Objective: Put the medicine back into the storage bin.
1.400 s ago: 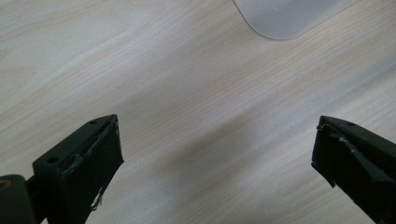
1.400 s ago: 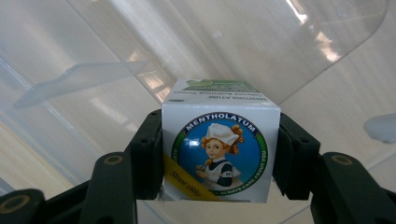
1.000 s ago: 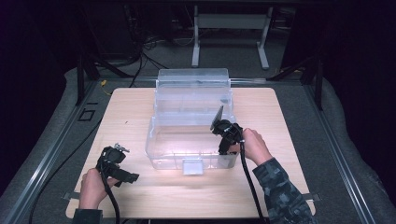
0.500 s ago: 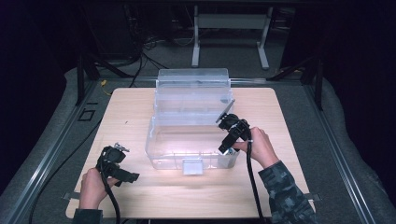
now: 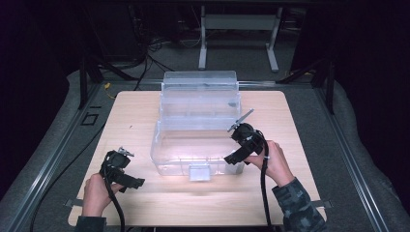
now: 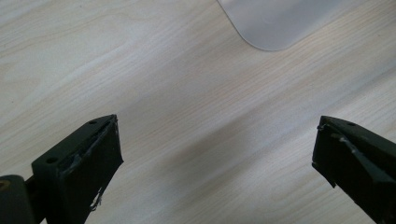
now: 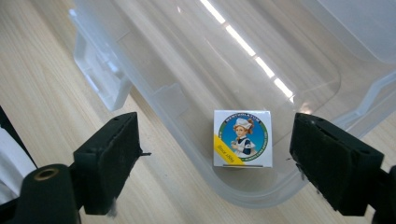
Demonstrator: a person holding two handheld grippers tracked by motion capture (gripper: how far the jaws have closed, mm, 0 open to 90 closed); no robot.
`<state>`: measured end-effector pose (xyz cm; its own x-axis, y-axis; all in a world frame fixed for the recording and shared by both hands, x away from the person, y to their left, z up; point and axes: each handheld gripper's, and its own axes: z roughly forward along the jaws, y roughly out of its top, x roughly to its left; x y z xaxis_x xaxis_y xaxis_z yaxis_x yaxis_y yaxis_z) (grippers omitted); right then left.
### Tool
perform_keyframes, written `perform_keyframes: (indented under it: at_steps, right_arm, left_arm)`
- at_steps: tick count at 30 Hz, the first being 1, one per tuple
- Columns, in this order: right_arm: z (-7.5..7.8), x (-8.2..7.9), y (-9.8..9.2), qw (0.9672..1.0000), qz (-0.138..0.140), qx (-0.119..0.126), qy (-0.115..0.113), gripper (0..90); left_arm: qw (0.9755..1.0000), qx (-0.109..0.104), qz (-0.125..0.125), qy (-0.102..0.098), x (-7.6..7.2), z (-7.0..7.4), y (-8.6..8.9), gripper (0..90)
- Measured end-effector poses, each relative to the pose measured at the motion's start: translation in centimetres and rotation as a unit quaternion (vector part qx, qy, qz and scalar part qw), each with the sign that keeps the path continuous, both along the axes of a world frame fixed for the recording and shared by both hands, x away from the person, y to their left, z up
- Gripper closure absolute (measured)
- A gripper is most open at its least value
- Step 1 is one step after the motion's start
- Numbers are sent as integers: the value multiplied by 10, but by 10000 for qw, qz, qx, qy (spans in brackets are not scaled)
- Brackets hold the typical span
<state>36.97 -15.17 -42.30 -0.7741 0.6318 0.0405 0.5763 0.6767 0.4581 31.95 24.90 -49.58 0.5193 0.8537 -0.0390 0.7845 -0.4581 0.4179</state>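
The right gripper (image 5: pixel 233 157) has just been opening its jaws, now spread and empty above the clear plastic bin (image 7: pixel 196 154); the small printed box (image 7: pixel 243 138) lies inside, apparently delivered. The left gripper (image 5: pixel 138 183) rests open.

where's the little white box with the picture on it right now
In the right gripper view, the small white box lies on the floor of the clear plastic bin, in its near corner, below the right gripper, whose jaws have just been opening and stand clear of it.
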Motion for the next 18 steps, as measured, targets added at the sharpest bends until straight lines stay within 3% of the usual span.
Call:
perform_keyframes:
  at_steps: [1, 11, 15, 18]
  right_arm:
    - [-1, -4, -2, 9999, 26, 109, -69, 147]
    - [-10, -14, -9, 9991, -36, 280, -323, 136]
    - [-14, -14, -9, 9988, -14, 366, -318, 138]
    - [-14, -16, -9, 9989, -46, 294, -357, 141]
  left_arm:
    - [10000, -4, 5, 12, 0, 0, -1, 12]
    - [10000, -25, -12, -11, 0, 0, -1, 12]
    - [10000, -22, -13, -19, 1, 1, -2, 13]
    - [10000, -66, -13, -39, 1, 2, -2, 13]
